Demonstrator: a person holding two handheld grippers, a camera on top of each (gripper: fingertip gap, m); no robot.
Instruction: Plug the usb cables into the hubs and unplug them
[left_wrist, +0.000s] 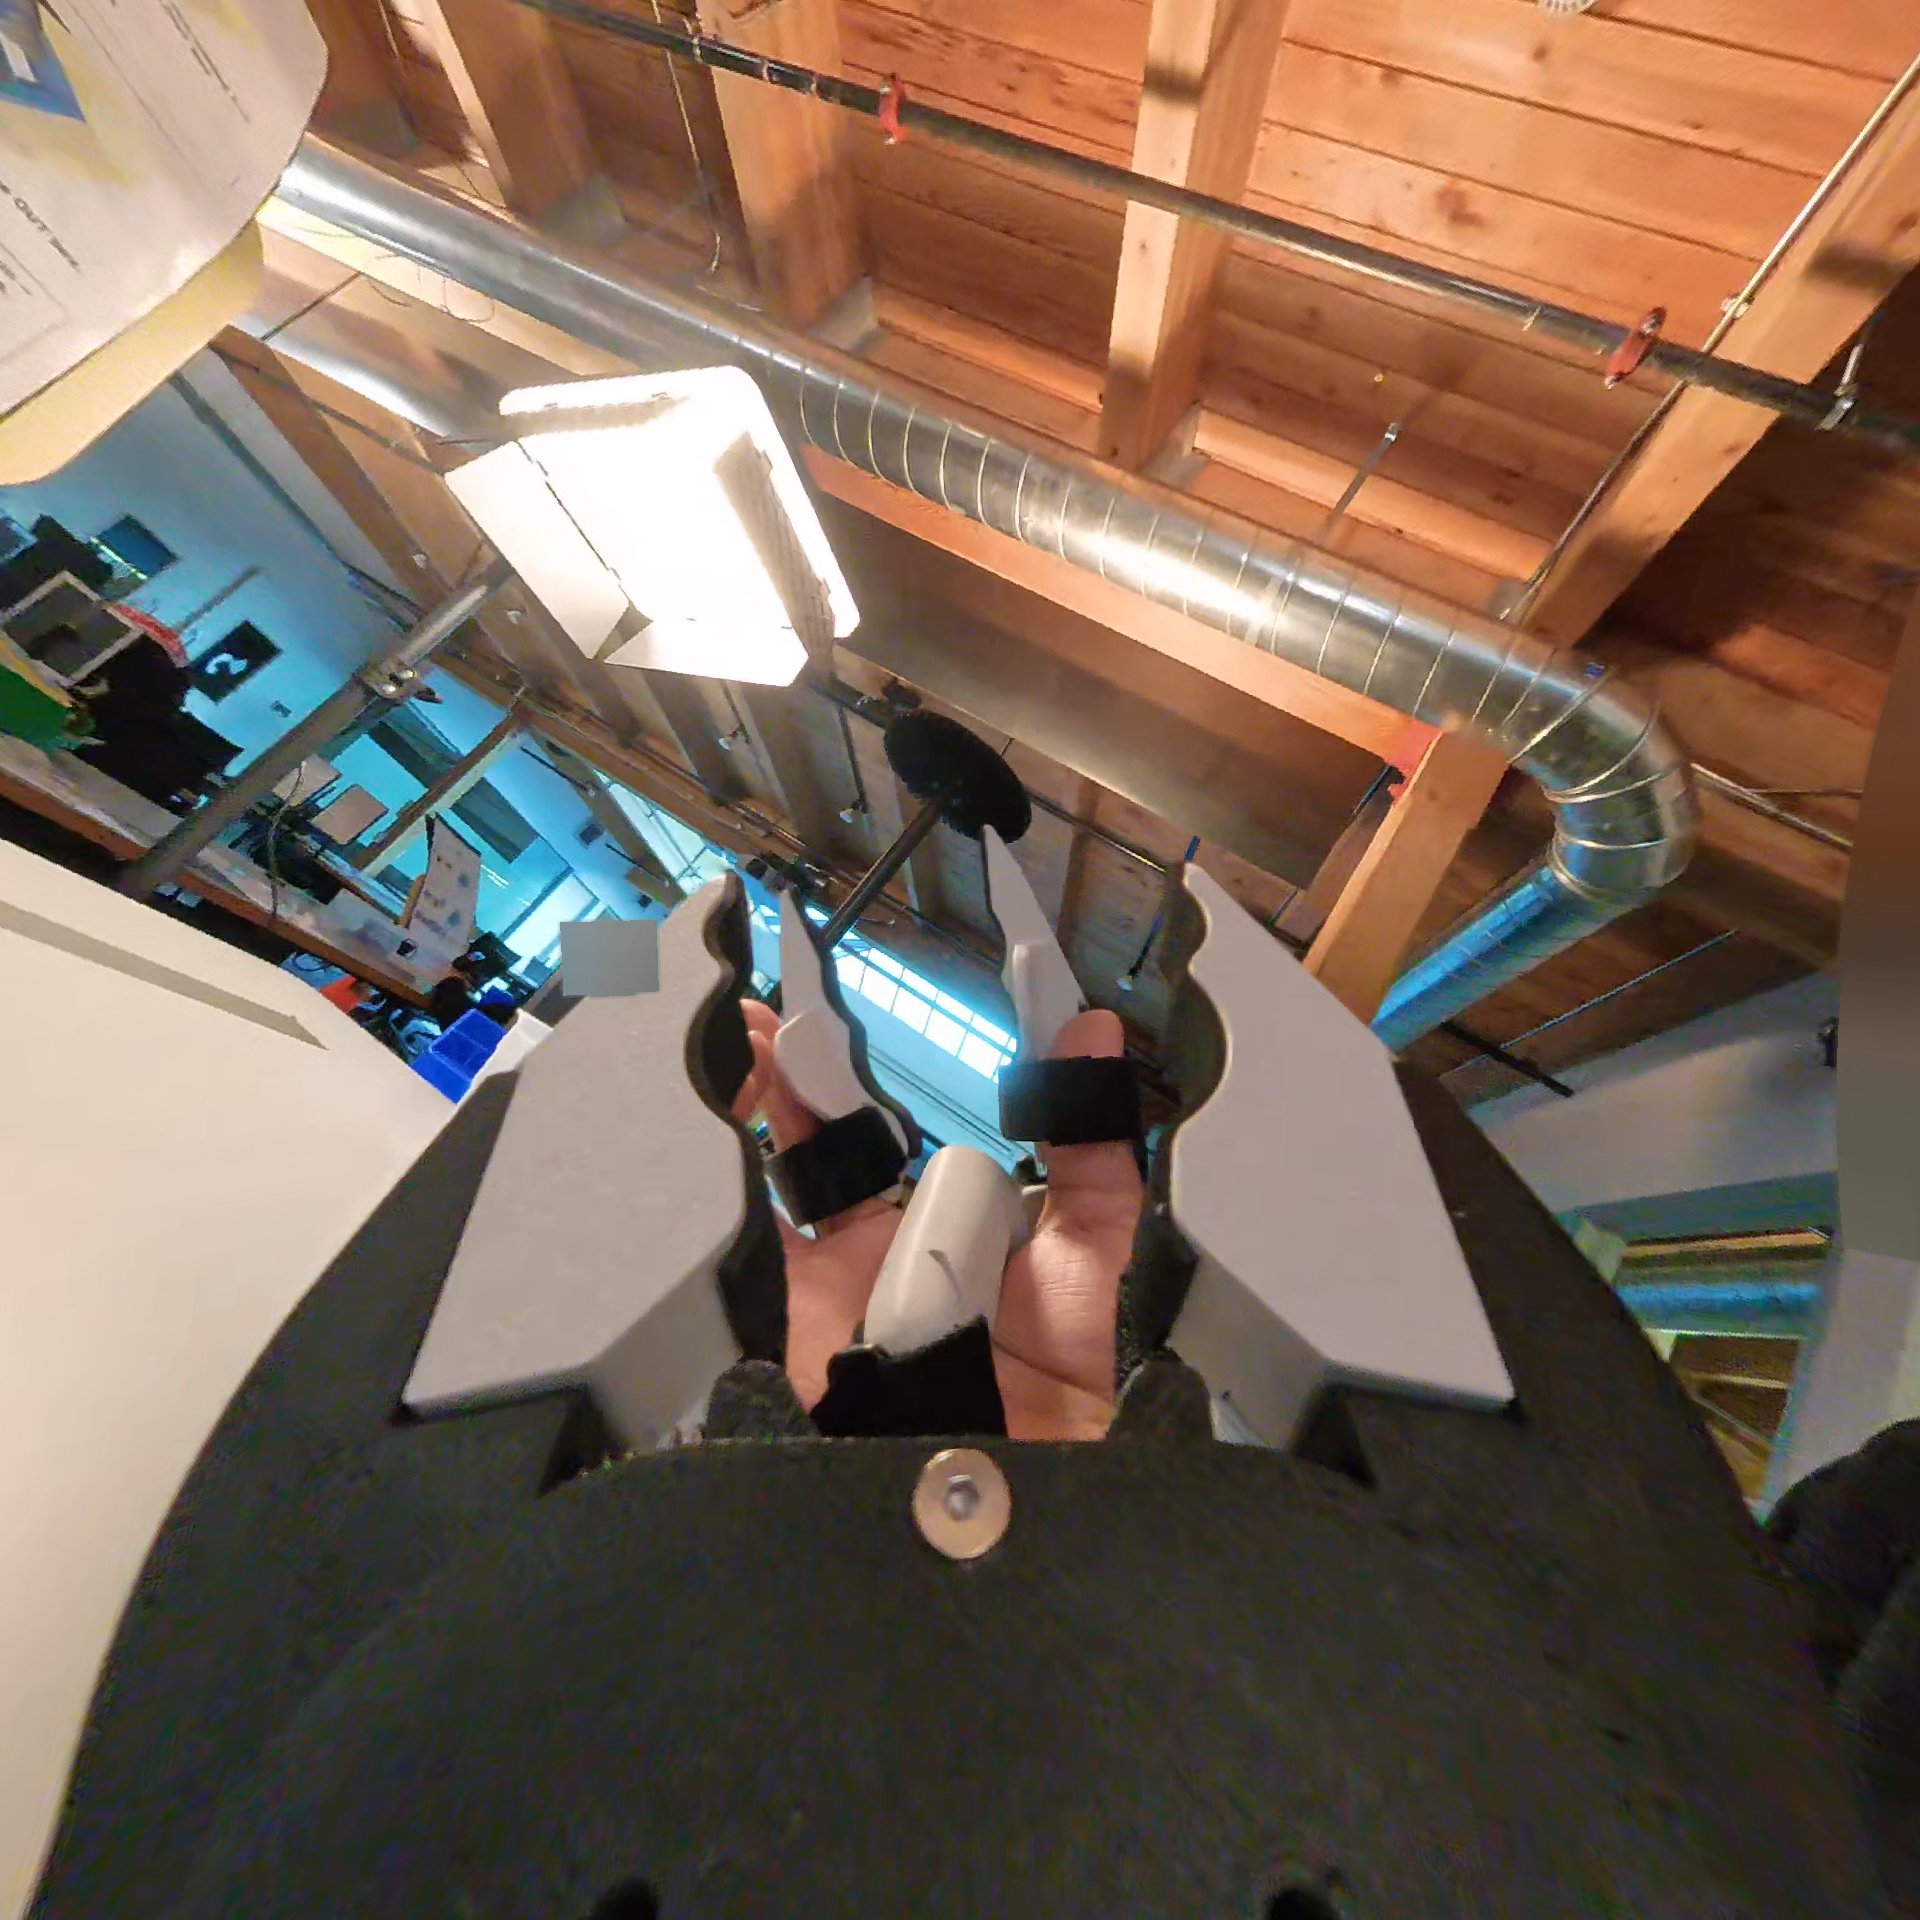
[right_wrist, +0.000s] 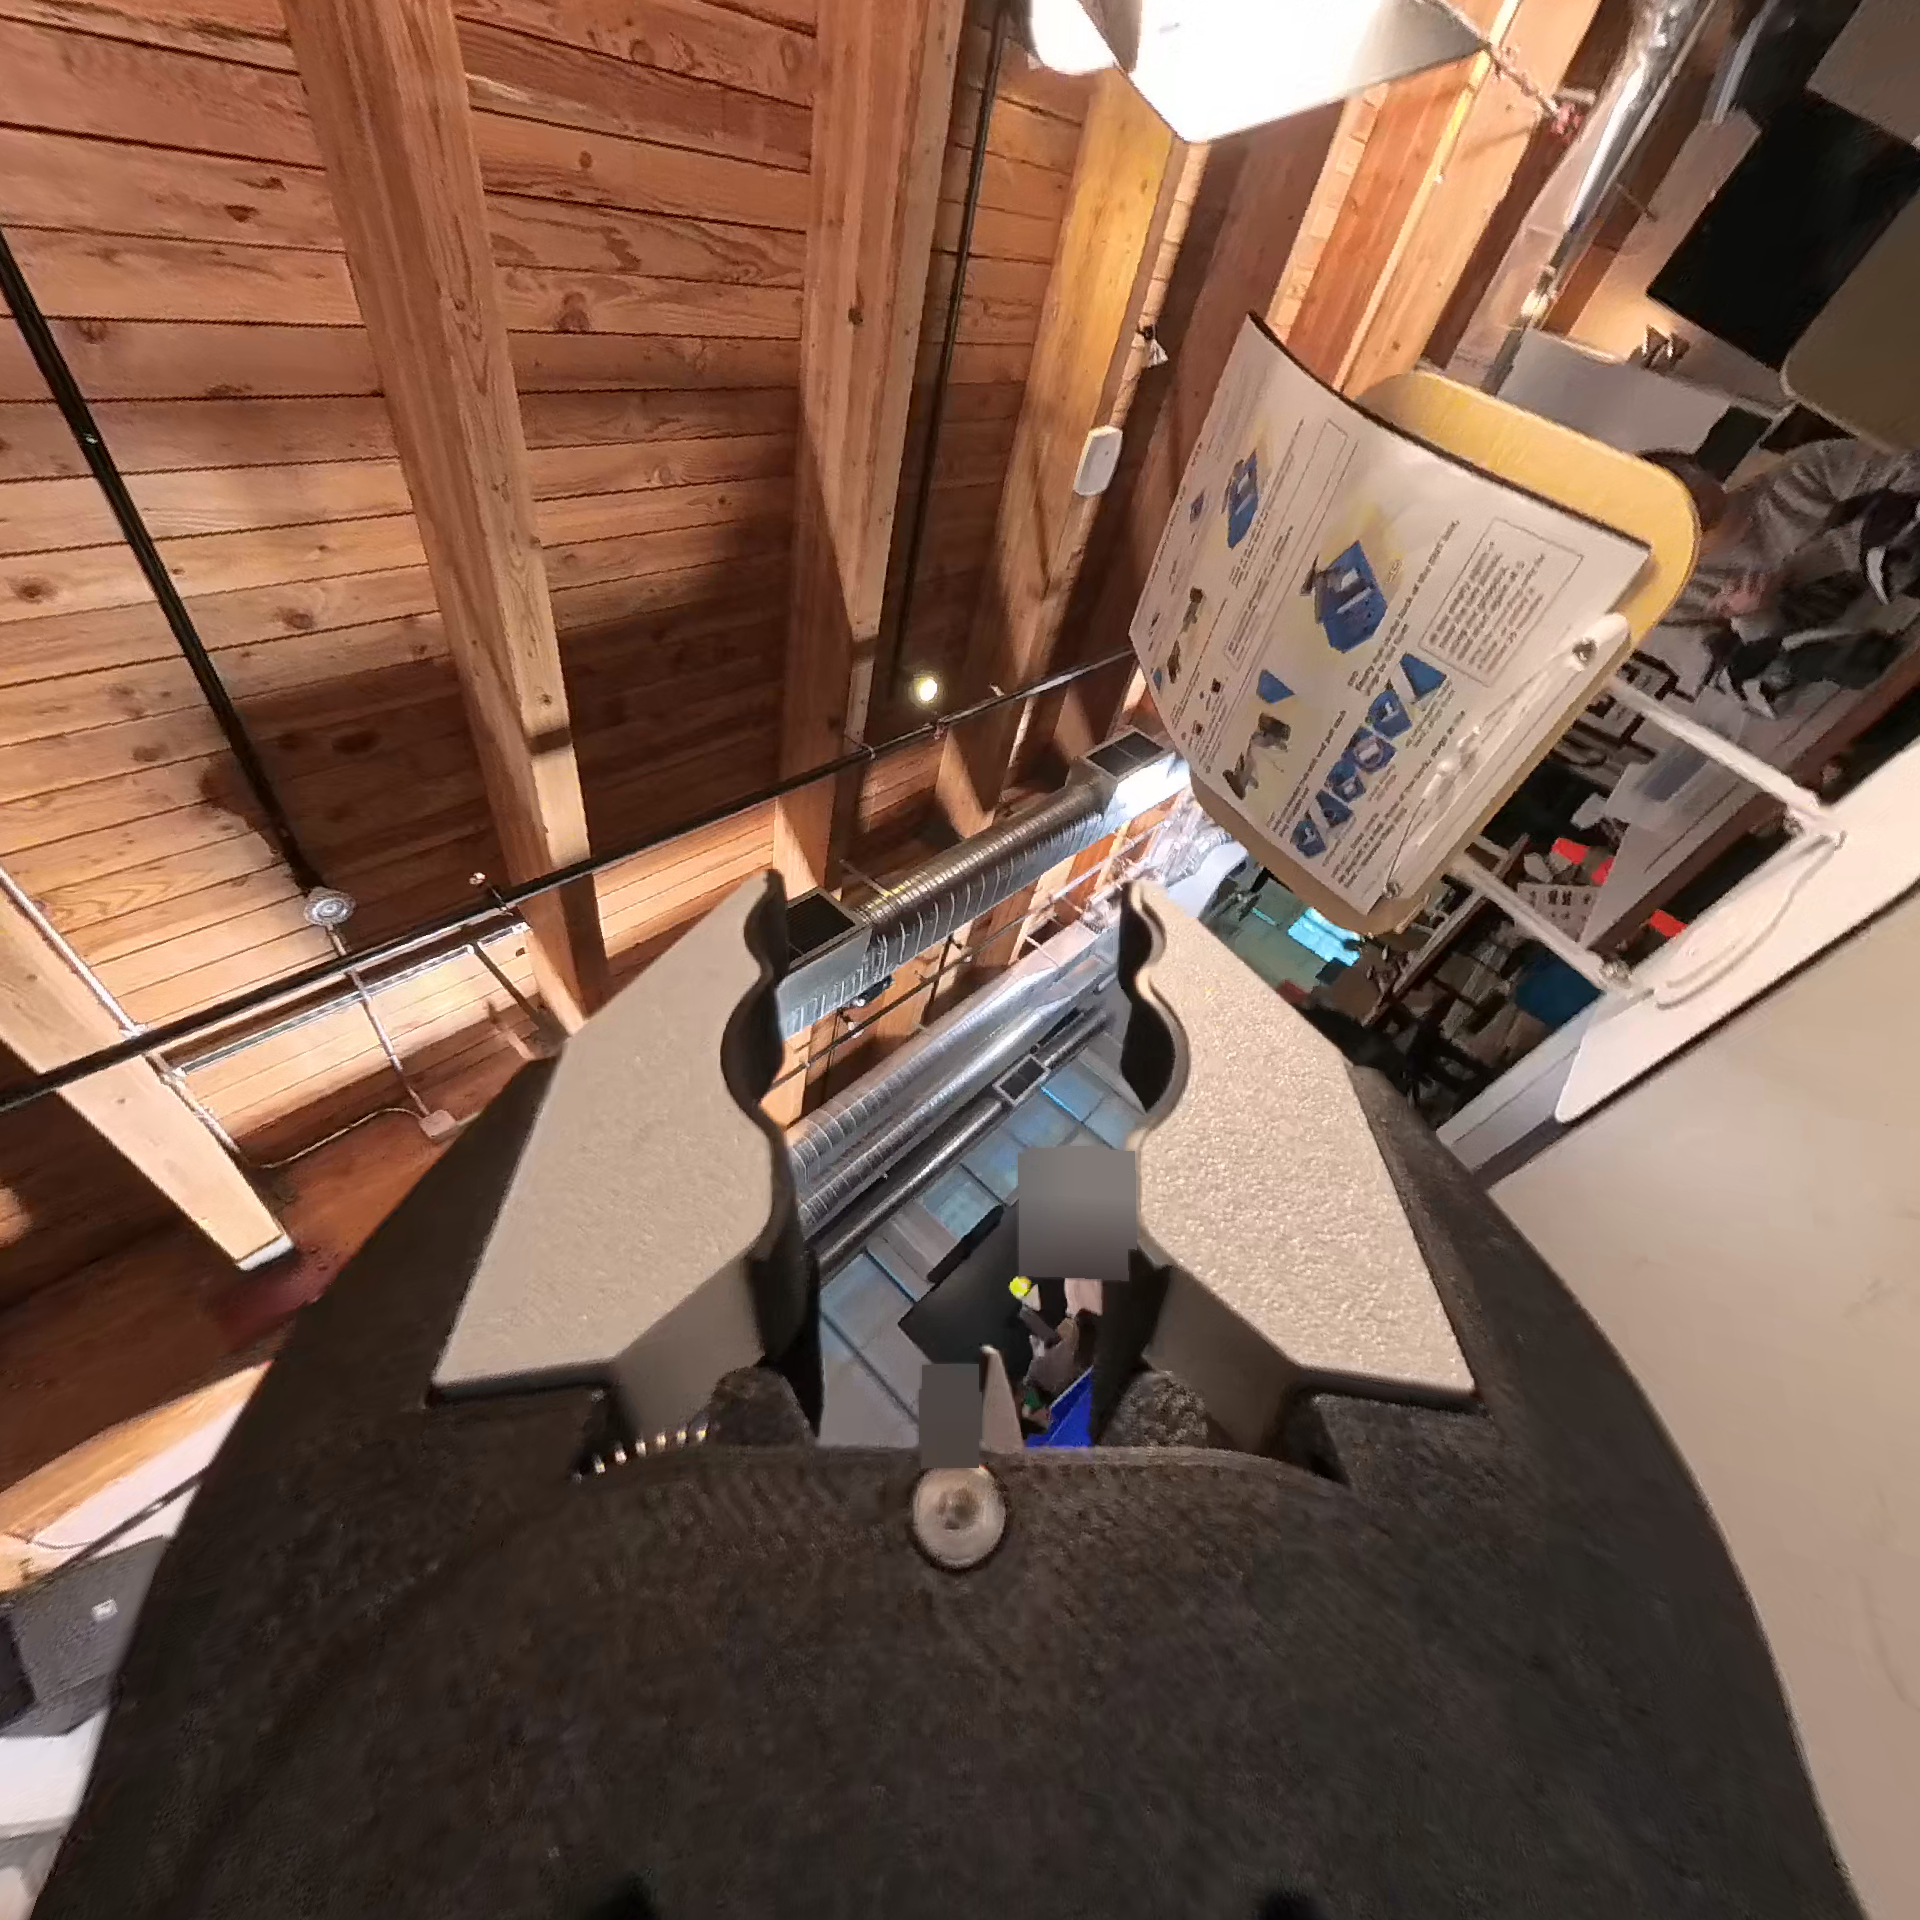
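No USB cable and no hub shows in either view. Both views look up at a wooden ceiling. My left gripper (left_wrist: 961, 883) is open and empty, with a wide gap between its grey fingers (left_wrist: 613, 1143). Behind that gap is a person's hand (left_wrist: 1070, 1299) with white pointed pieces (left_wrist: 1029, 935) strapped to its fingers by black bands. The hand is not touching the jaws. My right gripper (right_wrist: 954, 888) is also open and empty, with only the room behind it.
Wooden beams and a silver duct (left_wrist: 1143, 520) cross overhead, with a lit light panel (left_wrist: 665, 520) nearby. A printed sheet on a yellow board (right_wrist: 1382, 644) hangs at upper right. White surfaces lie at the left (left_wrist: 156, 1143) and right (right_wrist: 1714, 1299). A person (right_wrist: 1766, 561) is far off. Across from one pair of fingers to the other is roughly 11 cm.
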